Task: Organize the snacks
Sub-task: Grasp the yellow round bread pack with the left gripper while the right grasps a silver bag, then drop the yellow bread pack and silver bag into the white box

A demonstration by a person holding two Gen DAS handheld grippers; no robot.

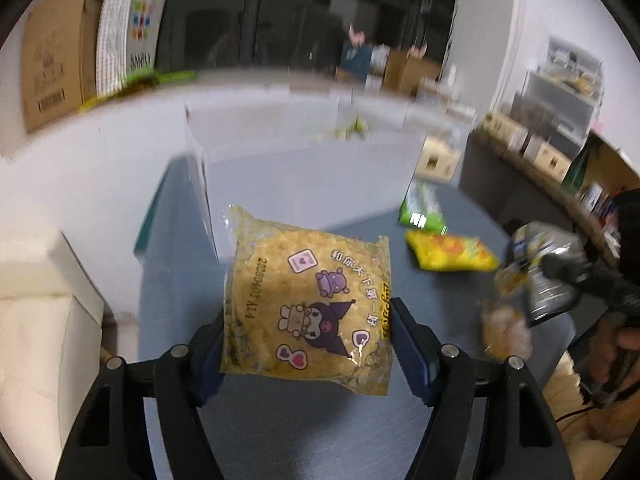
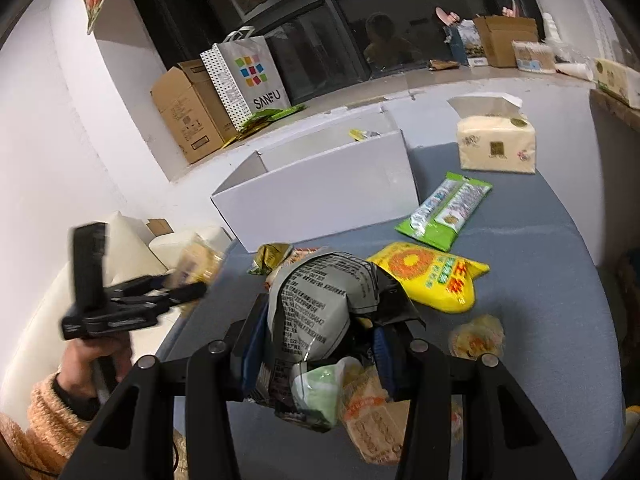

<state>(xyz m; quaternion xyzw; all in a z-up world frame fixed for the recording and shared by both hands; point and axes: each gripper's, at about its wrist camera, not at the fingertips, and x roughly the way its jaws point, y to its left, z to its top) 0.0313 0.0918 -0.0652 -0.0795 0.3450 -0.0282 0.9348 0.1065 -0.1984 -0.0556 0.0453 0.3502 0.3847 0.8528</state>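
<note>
With the left gripper (image 1: 308, 344) clamped on the noodle pack (image 1: 308, 304) above the table (image 2: 540, 248) and the right gripper (image 2: 320, 344) pinching a grey bag (image 2: 316, 312), I'd carry each squarely over the white box (image 2: 320, 192) before letting go.

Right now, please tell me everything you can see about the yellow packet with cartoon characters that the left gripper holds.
The yellow packet is a flat, roughly square pouch of clear crinkly plastic, filled with pale yellow pieces. Its face shows a dark-hooded cartoon figure, a purple one, hearts, Chinese text and a printed date code. The left gripper pinches it by its two side edges, and it is lifted above the blue-grey table, face up, pointing toward the white box. Only the fingers touch it.
</note>
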